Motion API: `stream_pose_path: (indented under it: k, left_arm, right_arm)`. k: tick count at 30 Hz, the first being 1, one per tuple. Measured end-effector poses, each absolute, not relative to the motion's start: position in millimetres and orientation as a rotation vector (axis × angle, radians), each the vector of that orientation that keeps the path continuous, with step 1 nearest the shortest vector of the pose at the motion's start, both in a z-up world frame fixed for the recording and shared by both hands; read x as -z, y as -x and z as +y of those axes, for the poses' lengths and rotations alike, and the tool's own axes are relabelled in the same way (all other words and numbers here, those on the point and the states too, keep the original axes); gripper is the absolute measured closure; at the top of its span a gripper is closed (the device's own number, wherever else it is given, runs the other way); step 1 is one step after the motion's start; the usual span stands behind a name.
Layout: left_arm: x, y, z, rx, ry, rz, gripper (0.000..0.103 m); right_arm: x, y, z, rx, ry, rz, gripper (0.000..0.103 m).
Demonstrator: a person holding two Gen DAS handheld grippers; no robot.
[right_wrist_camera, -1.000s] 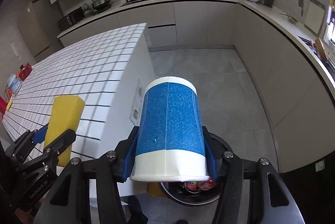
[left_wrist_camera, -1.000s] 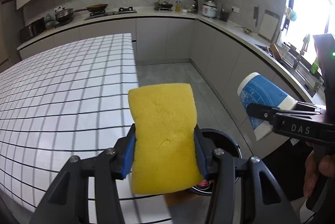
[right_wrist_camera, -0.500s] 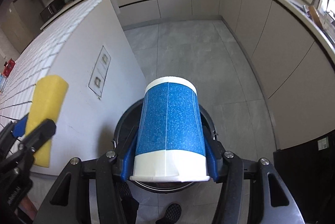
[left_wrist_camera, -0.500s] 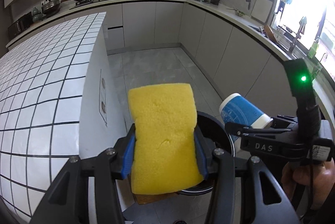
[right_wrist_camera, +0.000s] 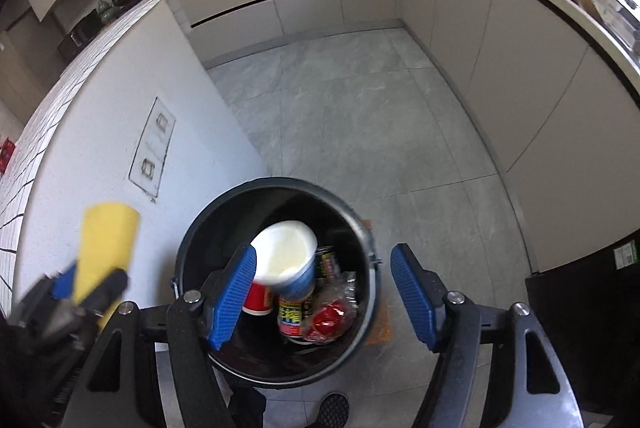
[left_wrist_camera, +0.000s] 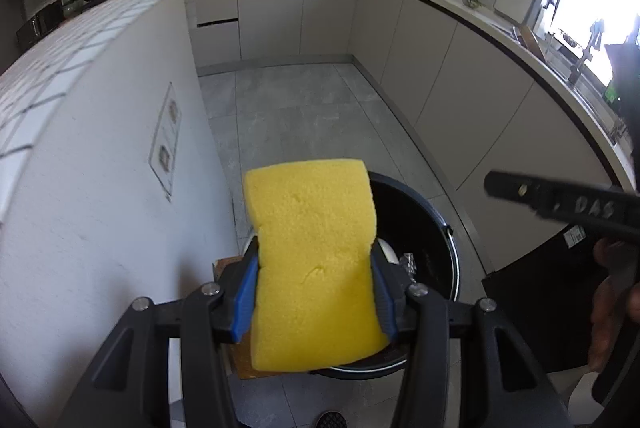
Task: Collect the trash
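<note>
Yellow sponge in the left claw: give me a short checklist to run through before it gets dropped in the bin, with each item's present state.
1. Sponge gripped: ok, clamped between the left claw's blue pads.
2. Bin open: ok, no lid over the mouth.
3. Room in bin: ok, the blue cup, cans and wrappers lie low inside.
4. Right claw emptied: ok, its jaws stand wide apart over the bin and the cup is free of them.
5. Sponge above the mouth: not ok in the right wrist view, where it sits left of the rim.
6. Right claw out of the sponge's path: cannot tell.
</note>
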State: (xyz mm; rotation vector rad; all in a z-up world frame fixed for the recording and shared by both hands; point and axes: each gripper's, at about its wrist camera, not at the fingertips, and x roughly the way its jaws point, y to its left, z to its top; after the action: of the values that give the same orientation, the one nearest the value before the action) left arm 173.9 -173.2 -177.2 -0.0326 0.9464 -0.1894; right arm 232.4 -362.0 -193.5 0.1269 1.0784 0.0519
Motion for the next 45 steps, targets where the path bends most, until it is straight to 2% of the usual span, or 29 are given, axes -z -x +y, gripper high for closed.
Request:
stream_pose_path:
  k: [3,6,8,9,11,15,25,31,45]
  left_arm:
    - [187.8,-172.3,-184.8,0.194,0.037,0.970,0.051]
    - [196.1,-173.4,-192.3,0.201,0.062,0.972,0.043]
    - [200.9,-180.2,-196.6,0.196,0.068,0.973,0.007]
    - [200.4,-181.9,-197.5,0.184,0.059,0.978,0.004]
    - [193.7,-179.2,-198.3,0.185,0.051,0.965,0.003]
    - [183.4,-169.0,-200.5,0.174,0.007,0.947,0.002]
    - [164.1,-159.9,-189.4,0.173,-0.018,0.924,0.002]
    - [131.7,-146.0,-176.7,0.165,-0.038,0.907,0.001]
    - [65.8,-80.7,-126.4,0.094,0.045,0.850,0.000]
  right_arm:
    - [188.8,-228.7,-370.0,-0.045,-0.130,1.067,0.031]
    - [188.4,-225.1,-376.0,-0.044,-0.122,1.066,0.031]
    - [189.7,-224.1,-379.4,-0.039,-0.120,1.070,0.031]
    - [191.2,-224.4,-379.6,-0.039,-0.122,1.072,0.031]
    - [192.3,-222.5,-382.7,-0.026,-0.113,1.078,0.031]
    - [190.7,-216.9,-389.3,-0.007,-0.127,1.067,0.020]
    - [182.3,-205.9,-384.2,-0.017,-0.112,1.057,0.016]
    - [172.4,-192.7,-378.3,-0.014,-0.076,1.052,0.001]
    - [96.5,-114.2,-331.6,-0.089,0.016,0.907,0.000]
